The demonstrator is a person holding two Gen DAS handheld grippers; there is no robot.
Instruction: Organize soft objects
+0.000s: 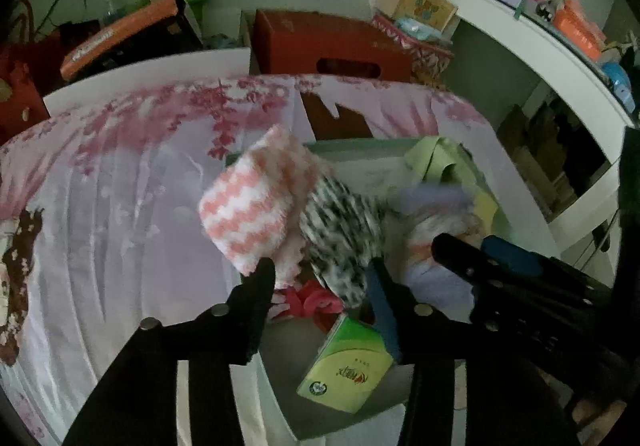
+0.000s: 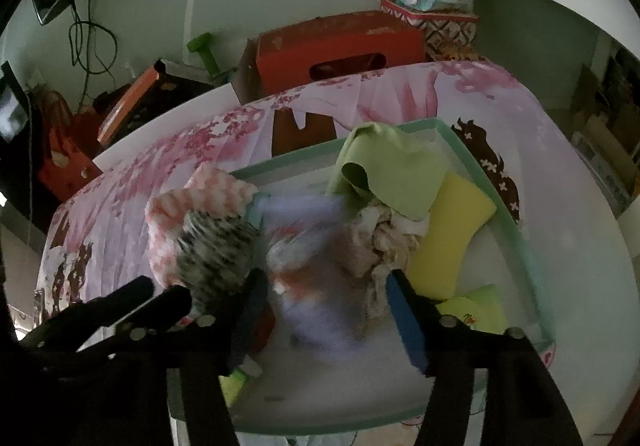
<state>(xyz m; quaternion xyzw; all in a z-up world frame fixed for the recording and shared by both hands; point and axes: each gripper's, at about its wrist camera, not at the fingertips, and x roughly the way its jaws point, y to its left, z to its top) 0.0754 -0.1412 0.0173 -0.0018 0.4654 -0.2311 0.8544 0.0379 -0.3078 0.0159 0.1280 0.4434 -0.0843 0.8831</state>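
A pale green bin point(image 2: 496, 182) stands on the pink floral bed and holds soft things: a green cloth point(image 2: 388, 166), a yellow cushion point(image 2: 452, 230), a beige crumpled cloth point(image 2: 380, 242) and a lilac cloth point(image 2: 316, 286), blurred by motion. My left gripper point(image 1: 320, 278) is open; a pink-and-white fuzzy cloth point(image 1: 252, 206) and a black-and-white fuzzy cloth point(image 1: 344, 234) hang just ahead of its fingertips, over the bin's left rim. My right gripper point(image 2: 324, 286) is open over the bin, with the lilac cloth between its fingers.
A green tissue pack point(image 1: 348, 366) and a red-pink item point(image 1: 316, 302) lie in the bin's near corner. A red box point(image 1: 328, 46) and orange boxes stand behind the bed. A white shelf point(image 1: 540, 58) with clutter runs along the right.
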